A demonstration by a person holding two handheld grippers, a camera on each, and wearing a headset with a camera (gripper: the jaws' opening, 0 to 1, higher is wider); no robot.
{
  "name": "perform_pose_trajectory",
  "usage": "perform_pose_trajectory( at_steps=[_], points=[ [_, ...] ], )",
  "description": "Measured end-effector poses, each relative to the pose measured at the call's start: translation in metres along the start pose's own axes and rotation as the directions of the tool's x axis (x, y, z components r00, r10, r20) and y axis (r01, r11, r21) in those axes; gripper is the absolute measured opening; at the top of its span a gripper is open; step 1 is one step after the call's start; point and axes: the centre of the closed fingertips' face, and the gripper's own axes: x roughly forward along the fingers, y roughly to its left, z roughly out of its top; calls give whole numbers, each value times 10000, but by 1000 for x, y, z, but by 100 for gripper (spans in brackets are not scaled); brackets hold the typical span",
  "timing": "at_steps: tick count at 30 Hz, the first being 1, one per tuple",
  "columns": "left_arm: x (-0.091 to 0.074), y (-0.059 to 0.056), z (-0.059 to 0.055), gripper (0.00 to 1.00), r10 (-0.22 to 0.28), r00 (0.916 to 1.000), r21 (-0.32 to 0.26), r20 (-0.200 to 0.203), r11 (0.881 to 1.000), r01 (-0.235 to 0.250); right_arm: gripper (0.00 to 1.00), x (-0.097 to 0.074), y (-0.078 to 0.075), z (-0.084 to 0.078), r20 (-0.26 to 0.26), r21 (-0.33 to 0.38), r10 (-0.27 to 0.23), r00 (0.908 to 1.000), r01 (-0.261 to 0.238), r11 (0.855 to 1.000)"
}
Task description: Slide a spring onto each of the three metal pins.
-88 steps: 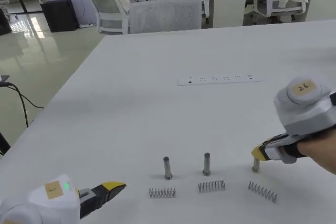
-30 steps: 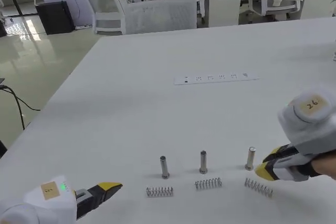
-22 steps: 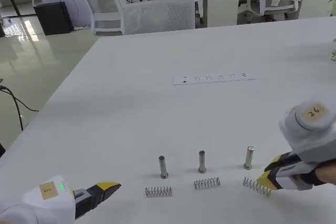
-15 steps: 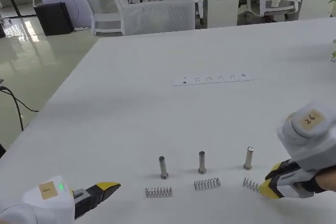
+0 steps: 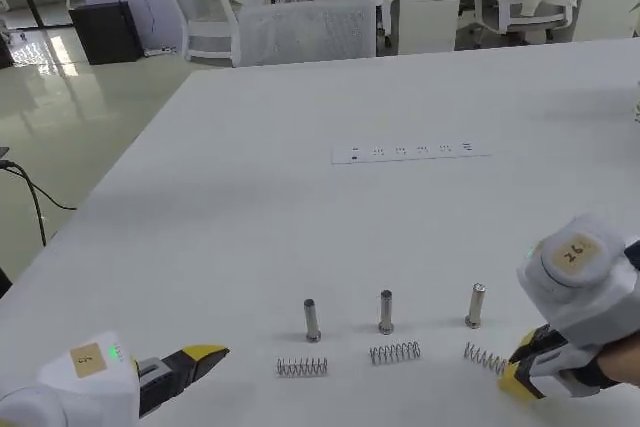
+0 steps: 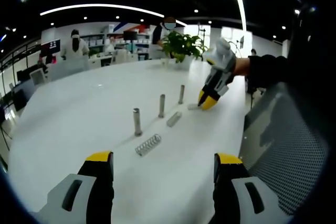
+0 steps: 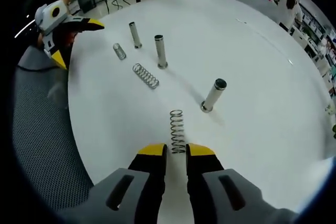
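Observation:
Three metal pins stand upright in a row: left pin [image 5: 313,319], middle pin [image 5: 386,311], right pin [image 5: 476,305]. A spring lies flat in front of each: left spring [image 5: 302,368], middle spring [image 5: 395,352], right spring [image 5: 482,356]. My right gripper [image 5: 522,375] is low on the table at the right spring's outer end. In the right gripper view its jaws [image 7: 177,150] stand narrowly apart, closed around the near end of that spring [image 7: 177,127], beside the right pin [image 7: 212,95]. My left gripper [image 5: 195,360] hovers wide open, left of the row, holding nothing.
A white power strip [image 5: 410,152] lies flat further back on the white table [image 5: 300,197]. Office chairs [image 5: 305,32] stand past the far edge. The table's near edge runs close under both grippers. A potted plant [image 6: 181,45] stands far off.
My right gripper has dropped from beside the right pin's base down to the right spring's outer end. The left gripper has stayed in place. Pins and springs have not moved.

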Motion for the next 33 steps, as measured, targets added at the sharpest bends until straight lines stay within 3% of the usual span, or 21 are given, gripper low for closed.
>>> perform_pose_trajectory(
  at_steps=[9, 12, 17, 33],
  points=[
    [-1, 0, 2, 74, -9, 10000, 12, 76, 10000, 9, 8, 0, 1, 0, -61, -435, -50, 10000, 47, 9990],
    [-1, -1, 3, 74, -46, 10000, 50, 84, 10000, 46, 8, -1, -2, -2, -197, -513, -282, 9994, 272, 9983],
    [-2, -3, 4, 74, -126, 9999, 128, 74, 9998, 126, 8, -4, -1, 1, -9, -231, -200, 9998, 200, 9995],
    [2, -20, 12, 70, -959, 9952, 610, -178, 9934, 969, 8, -13, 13, 16, 288, -280, 143, 9995, -135, 9995]
  ],
)
